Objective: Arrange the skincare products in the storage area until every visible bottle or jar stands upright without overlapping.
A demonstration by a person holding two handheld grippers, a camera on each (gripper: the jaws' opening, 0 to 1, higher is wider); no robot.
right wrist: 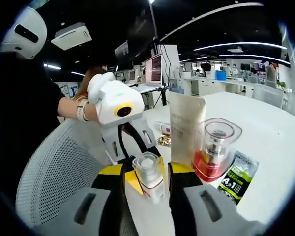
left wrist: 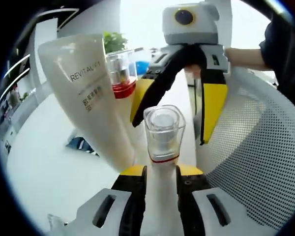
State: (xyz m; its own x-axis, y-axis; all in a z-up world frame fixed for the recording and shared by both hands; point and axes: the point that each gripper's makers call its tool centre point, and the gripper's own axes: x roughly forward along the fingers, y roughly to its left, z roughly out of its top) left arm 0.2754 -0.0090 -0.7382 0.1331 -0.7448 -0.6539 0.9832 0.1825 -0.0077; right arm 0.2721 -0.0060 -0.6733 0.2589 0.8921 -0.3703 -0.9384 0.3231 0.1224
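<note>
In the left gripper view, the left gripper (left wrist: 160, 184) was clamped on a clear-capped pump bottle (left wrist: 162, 142), held upright between its jaws. The right gripper (left wrist: 187, 98) was seen just beyond, jaws parted, nothing gripped. A cream tube (left wrist: 91, 98) and a red-collared bottle (left wrist: 120, 73) stood beside it. Open white table (left wrist: 44, 162) lay leftward; a mesh chair (left wrist: 265, 162) crowded the right.

In the right gripper view, a sachet (right wrist: 238, 177) lay by the bottle.
</note>
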